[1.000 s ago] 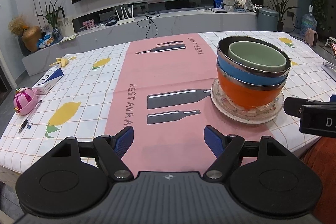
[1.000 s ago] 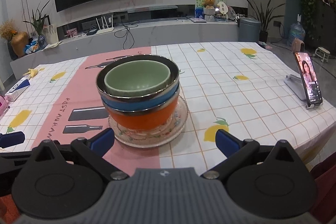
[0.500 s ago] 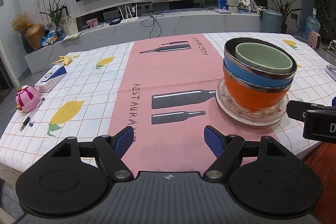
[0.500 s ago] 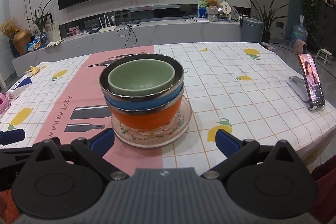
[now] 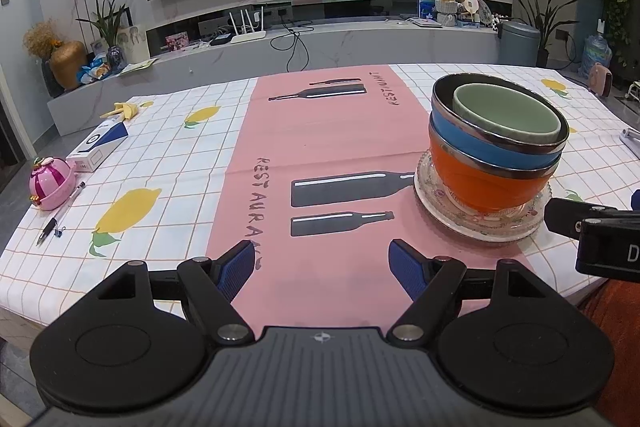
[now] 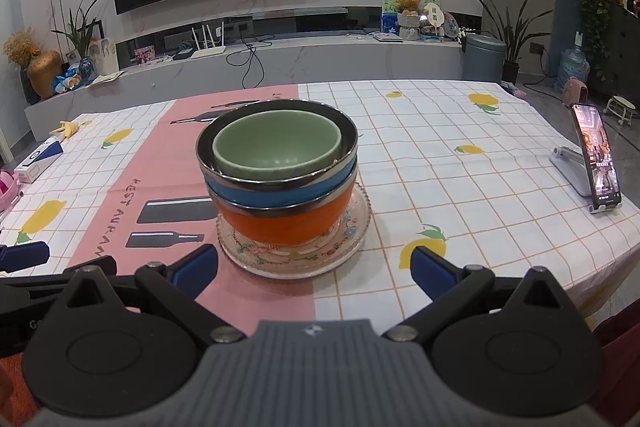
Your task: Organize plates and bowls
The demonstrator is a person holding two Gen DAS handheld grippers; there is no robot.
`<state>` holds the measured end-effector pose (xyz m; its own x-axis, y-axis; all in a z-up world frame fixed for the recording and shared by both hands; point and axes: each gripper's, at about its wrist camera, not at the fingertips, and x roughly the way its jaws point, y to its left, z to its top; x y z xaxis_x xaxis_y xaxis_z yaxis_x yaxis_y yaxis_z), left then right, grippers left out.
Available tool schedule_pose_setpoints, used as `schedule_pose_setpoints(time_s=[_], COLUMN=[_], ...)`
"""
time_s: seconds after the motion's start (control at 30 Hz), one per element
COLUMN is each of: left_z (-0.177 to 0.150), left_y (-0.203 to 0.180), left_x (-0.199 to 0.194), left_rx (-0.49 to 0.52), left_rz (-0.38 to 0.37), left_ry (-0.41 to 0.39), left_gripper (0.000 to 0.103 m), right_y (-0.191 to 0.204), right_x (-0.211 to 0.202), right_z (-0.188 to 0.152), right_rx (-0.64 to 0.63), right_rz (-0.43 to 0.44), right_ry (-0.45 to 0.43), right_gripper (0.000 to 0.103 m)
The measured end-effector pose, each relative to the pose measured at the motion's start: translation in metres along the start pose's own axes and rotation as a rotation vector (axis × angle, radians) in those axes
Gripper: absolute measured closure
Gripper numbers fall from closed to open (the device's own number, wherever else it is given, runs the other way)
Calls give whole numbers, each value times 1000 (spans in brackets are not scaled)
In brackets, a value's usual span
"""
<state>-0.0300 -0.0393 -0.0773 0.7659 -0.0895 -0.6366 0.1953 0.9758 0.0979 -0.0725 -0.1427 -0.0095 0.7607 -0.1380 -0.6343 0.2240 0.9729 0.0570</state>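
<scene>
A glass plate (image 6: 352, 239) with a flower pattern rests on the tablecloth. On it stands an orange bowl (image 6: 288, 227), with a blue steel-rimmed bowl (image 6: 280, 193) nested inside and a green bowl (image 6: 276, 147) on top. The left wrist view shows the same plate (image 5: 436, 215), orange bowl (image 5: 488, 183), blue bowl (image 5: 480, 143) and green bowl (image 5: 508, 115) at the right. My right gripper (image 6: 314, 263) is open just in front of the plate, holding nothing. My left gripper (image 5: 322, 269) is open over the pink runner, left of the stack, empty.
A phone on a stand (image 6: 596, 163) is at the table's right edge. At the left lie a pink round box (image 5: 52, 183), a pen (image 5: 60, 215), a blue-white carton (image 5: 100, 145) and a banana peel (image 5: 122, 109). A low TV bench (image 6: 280, 63) runs behind the table.
Both grippers have drawn back and risen slightly, staying open. The stack of bowls on the plate has not moved.
</scene>
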Motion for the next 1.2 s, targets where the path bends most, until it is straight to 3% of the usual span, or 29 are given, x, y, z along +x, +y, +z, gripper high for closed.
schedule_pose_setpoints(time_s=[1.2], left_z=[0], left_y=[-1], left_x=[-1], left_rx=[-8], left_rz=[-3], left_ry=[0], left_gripper=[14], right_y=[2], right_x=[4], right_z=[-1], right_rx=[3], right_rz=[9], right_ry=[16], right_gripper=[3])
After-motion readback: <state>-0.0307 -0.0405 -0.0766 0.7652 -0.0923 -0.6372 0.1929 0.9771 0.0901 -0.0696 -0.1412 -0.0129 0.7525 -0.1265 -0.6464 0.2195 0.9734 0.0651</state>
